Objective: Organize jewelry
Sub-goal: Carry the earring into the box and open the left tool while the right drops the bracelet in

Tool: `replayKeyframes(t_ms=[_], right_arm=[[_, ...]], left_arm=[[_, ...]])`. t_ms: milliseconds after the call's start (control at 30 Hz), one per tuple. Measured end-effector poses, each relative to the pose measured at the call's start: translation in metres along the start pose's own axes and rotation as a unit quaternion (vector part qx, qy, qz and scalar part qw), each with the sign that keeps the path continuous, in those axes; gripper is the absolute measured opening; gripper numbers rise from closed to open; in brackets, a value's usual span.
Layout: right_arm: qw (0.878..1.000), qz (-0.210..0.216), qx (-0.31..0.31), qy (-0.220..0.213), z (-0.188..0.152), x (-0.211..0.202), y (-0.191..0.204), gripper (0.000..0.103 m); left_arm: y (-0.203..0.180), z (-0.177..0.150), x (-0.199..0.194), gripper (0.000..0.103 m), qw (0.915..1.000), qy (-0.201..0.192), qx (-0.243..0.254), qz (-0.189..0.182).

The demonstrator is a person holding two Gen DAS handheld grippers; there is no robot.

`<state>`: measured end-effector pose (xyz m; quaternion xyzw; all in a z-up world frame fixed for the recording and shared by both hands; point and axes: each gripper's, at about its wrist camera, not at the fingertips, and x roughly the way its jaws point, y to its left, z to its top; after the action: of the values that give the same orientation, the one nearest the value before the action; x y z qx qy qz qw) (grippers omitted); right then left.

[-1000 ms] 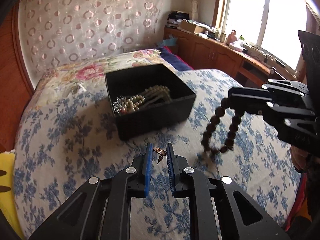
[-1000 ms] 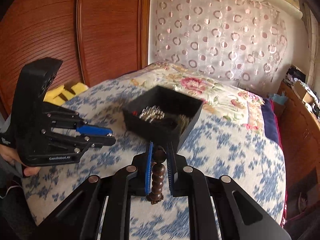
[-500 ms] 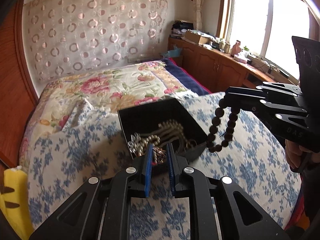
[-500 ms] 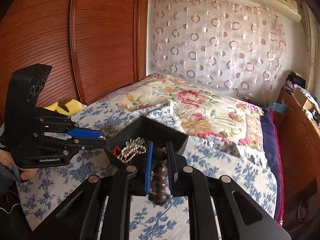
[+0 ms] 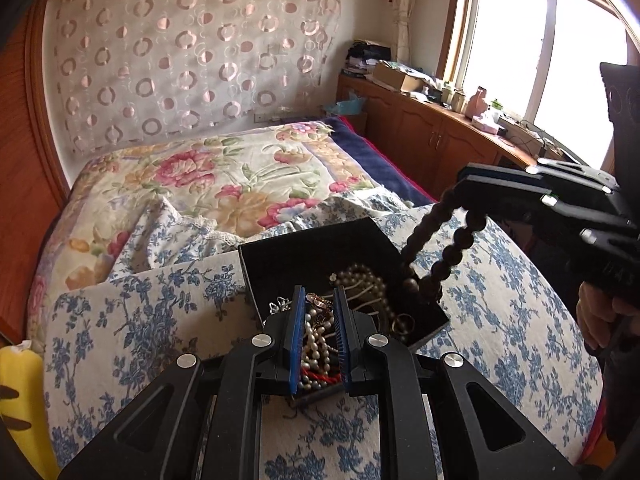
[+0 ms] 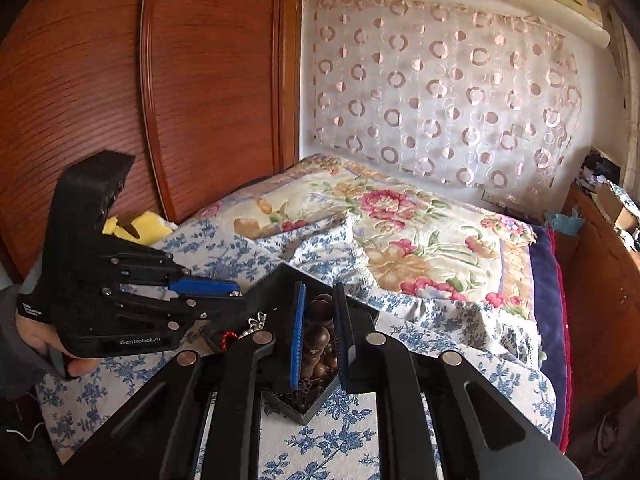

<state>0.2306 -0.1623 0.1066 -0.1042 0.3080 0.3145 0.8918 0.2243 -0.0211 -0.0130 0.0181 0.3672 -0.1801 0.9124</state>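
Note:
A black jewelry box (image 5: 320, 248) sits on the bed and holds pearl strands (image 5: 360, 280) and other pieces. My left gripper (image 5: 319, 300) is over the box's near side, shut on a small rose-gold earring (image 5: 318, 302). My right gripper (image 6: 318, 300) is shut on a dark wooden bead bracelet (image 6: 316, 336). In the left wrist view the bracelet (image 5: 448, 256) hangs from the right gripper (image 5: 468, 184) with its lower end inside the box. The box also shows in the right wrist view (image 6: 276, 284), with the left gripper (image 6: 236, 296) at its left side.
The box rests on a blue-flowered bedspread (image 5: 140, 320) over a rose-patterned quilt (image 5: 200, 176). A wooden wardrobe (image 6: 120, 80) stands left, a cabinet (image 5: 440, 136) under the window right. A yellow cushion (image 5: 20, 400) lies at the bed's left edge.
Both grippers have moved forward to the box. The bracelet, which hung over the bedspread, now hangs with its lower end in the box. The earring is now over the box.

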Motion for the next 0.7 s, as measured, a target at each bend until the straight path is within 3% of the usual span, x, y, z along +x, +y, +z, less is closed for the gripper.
replayKeyframes(t_ms=[267, 433, 700], right_arm=[[0.999, 0.01, 0.023, 0.034, -0.017, 0.032, -0.004, 0.015], [0.999, -0.007, 0.026, 0.036, -0.022, 0.036, -0.008, 0.022], [0.998, -0.024, 0.043, 0.047, -0.037, 0.034, -0.017, 0.022]], left_arm=[[0.001, 0.004, 0.015, 0.013, 1.0, 0.008, 0.002, -0.002], [0.002, 0.005, 0.017, 0.013, 1.0, 0.007, 0.001, -0.001], [0.005, 0.014, 0.033, 0.015, 0.9999, 0.004, -0.004, 0.013]])
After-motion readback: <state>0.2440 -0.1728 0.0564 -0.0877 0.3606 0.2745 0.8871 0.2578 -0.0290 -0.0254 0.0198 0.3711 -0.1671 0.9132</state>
